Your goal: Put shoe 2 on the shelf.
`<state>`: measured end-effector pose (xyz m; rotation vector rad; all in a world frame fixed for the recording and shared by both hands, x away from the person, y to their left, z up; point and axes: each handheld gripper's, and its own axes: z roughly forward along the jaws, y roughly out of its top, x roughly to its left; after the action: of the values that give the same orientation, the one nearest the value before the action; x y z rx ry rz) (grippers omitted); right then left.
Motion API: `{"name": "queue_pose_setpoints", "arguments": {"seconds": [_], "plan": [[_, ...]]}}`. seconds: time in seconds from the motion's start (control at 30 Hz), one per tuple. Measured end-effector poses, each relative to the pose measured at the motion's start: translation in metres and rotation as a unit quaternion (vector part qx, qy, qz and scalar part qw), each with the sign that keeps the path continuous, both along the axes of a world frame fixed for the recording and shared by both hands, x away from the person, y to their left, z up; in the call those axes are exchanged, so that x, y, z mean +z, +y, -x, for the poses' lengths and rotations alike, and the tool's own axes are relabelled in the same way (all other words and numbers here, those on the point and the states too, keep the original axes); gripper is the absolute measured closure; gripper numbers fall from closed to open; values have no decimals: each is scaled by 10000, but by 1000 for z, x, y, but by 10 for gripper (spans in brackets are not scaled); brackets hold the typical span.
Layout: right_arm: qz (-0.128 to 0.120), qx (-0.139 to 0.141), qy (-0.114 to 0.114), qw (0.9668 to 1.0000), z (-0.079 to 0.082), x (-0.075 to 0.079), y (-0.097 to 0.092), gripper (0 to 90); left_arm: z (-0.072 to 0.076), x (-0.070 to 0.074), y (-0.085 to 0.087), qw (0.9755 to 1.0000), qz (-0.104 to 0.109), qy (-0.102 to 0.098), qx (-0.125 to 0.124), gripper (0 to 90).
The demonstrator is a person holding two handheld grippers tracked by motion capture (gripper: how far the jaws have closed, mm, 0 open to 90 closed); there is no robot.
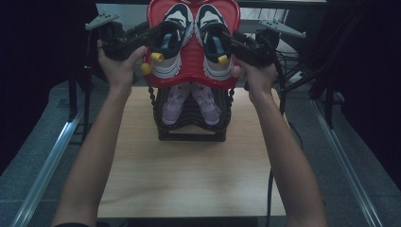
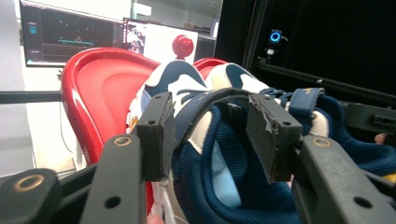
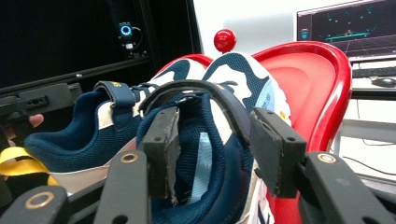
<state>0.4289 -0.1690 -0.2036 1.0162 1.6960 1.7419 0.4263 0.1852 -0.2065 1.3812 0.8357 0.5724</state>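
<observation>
- You worked at a wooden table (image 1: 189, 175) in a dark room, with lit monitors (image 2: 70, 35) behind the rack.
- The navy-and-white shoes (image 1: 194, 33) lay side by side, toes away from you, on the red top tray (image 1: 189, 52) of a black rack (image 1: 191, 127) that stood at the far end of the table.
- Your left gripper (image 1: 150, 35) had its jaws astride the collar of the left shoe (image 2: 219, 154): one pad outside the shoe's wall, the other inside the opening. The pads stood apart from the cloth on at least one side, so the grip was loose, not clenched; the jaws had just been opening.
- Your right gripper (image 1: 231, 40) straddled the right shoe (image 3: 210, 154) at its collar in the same way, one pad in the opening and one outside, with gaps showing beside the wall; it looked released too.
- Yellow heel loops (image 1: 157, 56) stuck out toward you from both shoes.
- A pair of pink shoes (image 1: 191, 101) sat on the lower shelf, under the red tray.
- Both of your forearms reached up from the near edge, well apart.
</observation>
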Motion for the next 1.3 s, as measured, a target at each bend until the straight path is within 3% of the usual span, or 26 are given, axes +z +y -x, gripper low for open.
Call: {"name": "queue_pose_setpoints", "arguments": {"seconds": [0.33,0.6,0.67,0.83,0.97,1.3], "plan": [[-20,154,-145,9998,7,-2,-3,508,17,0,9,9999,-71,63,-48,508],[-205,173,-140,9995,15,-16,-15,496,31,-10,20,9998,-68,155,-80,500],[-345,248,-121,9990,18,-19,-20,488,33,-13,21,9997,-68,188,-136,493],[-481,241,-255,9982,28,-24,-32,487,42,-22,23,9995,-70,202,-229,489],[-429,216,-281,9984,35,-30,-40,486,45,-32,23,9987,-34,346,-374,485],[-575,169,-238,9979,47,-55,-65,486,57,-55,29,9990,-17,300,-334,484]]}}
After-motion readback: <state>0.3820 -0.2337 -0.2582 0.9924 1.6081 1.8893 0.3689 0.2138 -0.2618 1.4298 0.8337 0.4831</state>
